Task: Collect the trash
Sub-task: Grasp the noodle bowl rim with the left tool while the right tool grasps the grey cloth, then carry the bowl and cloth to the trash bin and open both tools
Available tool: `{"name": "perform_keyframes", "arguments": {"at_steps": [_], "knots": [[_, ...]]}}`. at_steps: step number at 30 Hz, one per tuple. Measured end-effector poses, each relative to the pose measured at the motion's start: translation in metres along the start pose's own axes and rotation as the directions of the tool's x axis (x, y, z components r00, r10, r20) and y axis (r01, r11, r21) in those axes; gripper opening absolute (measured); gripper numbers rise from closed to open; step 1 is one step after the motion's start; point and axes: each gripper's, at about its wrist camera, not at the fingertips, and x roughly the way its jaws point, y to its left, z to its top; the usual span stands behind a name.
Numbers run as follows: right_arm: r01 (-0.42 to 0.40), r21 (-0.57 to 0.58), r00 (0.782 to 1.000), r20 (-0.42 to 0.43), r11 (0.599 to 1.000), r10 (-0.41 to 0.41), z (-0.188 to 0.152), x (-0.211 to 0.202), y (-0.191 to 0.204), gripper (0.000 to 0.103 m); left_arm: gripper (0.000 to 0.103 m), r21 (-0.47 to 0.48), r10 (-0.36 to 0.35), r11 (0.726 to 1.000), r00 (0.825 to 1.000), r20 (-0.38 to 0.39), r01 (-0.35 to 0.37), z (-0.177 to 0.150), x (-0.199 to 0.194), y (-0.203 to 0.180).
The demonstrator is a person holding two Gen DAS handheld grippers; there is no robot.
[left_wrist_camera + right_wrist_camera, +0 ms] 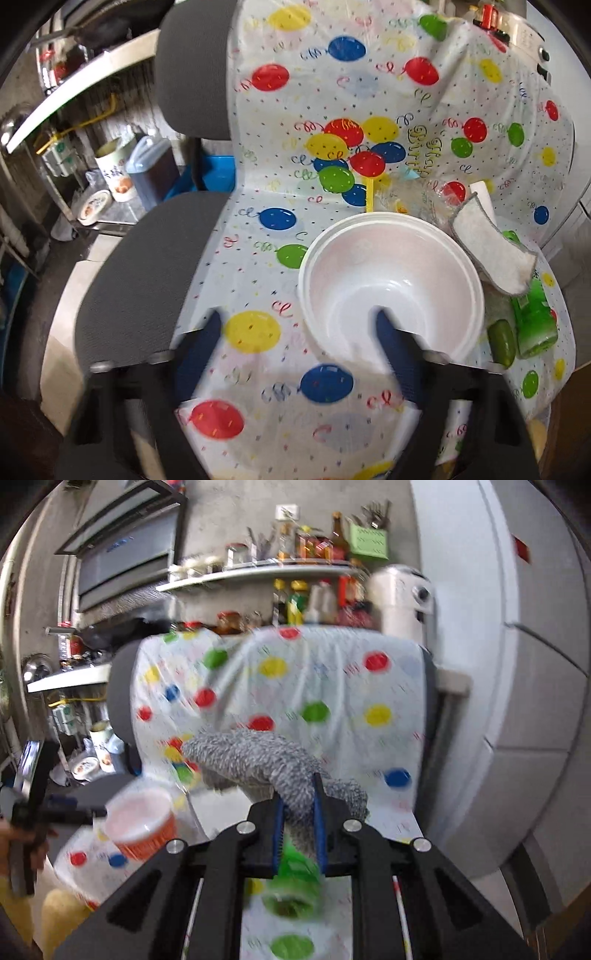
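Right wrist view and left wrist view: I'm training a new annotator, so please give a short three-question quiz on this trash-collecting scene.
1. True or false: the right gripper is shut on the grey fuzzy cleaning cloth.
2. What straddles the left gripper's right finger: A) white foam bowl rim B) green plastic bottle C) yellow stick?
3. Fill in: the chair wears a plastic cover printed with ____.

Key: 1 true; 2 A; 3 balloons.
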Motion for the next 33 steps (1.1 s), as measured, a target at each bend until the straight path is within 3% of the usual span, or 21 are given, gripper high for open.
{"name": "perform_keyframes", "arguments": {"at_steps": [4,6,7,11,16,20,23,25,27,31,33], "knots": [[0.023,0.086,0.999,-0.03,0.996,-0.02,-0.021,-0.006,-0.022,0.014,0.042,-0.001,-0.021,1.0,0.999,-0.036,0.021,0.01,0.031,0.001],[0.029,0.122,0.999,-0.031,0.992,-0.026,-0.026,-0.009,-0.03,0.014,0.014,-0.014,-0.068,0.998,0.997,-0.048,0.068,0.012,0.039,0.003],[0.031,0.132,0.999,-0.03,0.991,-0.027,-0.028,-0.011,-0.033,0.014,0.009,-0.021,-0.071,0.997,0.997,-0.042,0.07,0.012,0.039,0.003],[0.045,0.163,0.999,0.004,0.985,-0.047,-0.029,-0.025,-0.045,0.014,0.006,-0.024,-0.129,0.991,0.991,0.041,0.13,0.008,0.012,-0.002],[0.073,0.195,0.994,0.063,0.978,-0.087,-0.028,-0.054,-0.061,0.014,0.005,0.016,-0.185,0.983,0.969,0.164,0.185,-0.003,-0.049,-0.019],[0.149,0.21,0.985,0.059,0.966,-0.165,-0.042,-0.083,-0.081,0.014,0.005,0.08,-0.282,0.959,0.93,0.235,0.271,-0.018,-0.096,-0.05],[0.248,0.22,0.966,0.016,0.944,-0.257,-0.066,-0.105,-0.105,0.014,0.005,0.141,-0.385,0.922,0.895,0.226,0.361,-0.03,-0.111,-0.087],[0.325,0.234,0.945,-0.04,0.917,-0.324,-0.09,-0.118,-0.127,0.014,0.005,0.188,-0.466,0.881,0.865,0.187,0.434,-0.04,-0.11,-0.124],[0.382,0.251,0.924,-0.09,0.889,-0.371,-0.114,-0.127,-0.146,0.014,0.005,0.235,-0.555,0.822,0.823,0.12,0.519,-0.052,-0.103,-0.173],[0.51,0.275,0.859,-0.214,0.815,-0.465,-0.171,-0.137,-0.185,0.014,0.005,0.3,-0.634,0.74,0.773,0.012,0.602,-0.081,-0.081,-0.256],[0.538,0.284,0.84,-0.259,0.794,-0.477,-0.193,-0.136,-0.196,0.014,0.005,0.306,-0.668,0.696,0.742,-0.058,0.65,-0.097,-0.066,-0.297]]}}
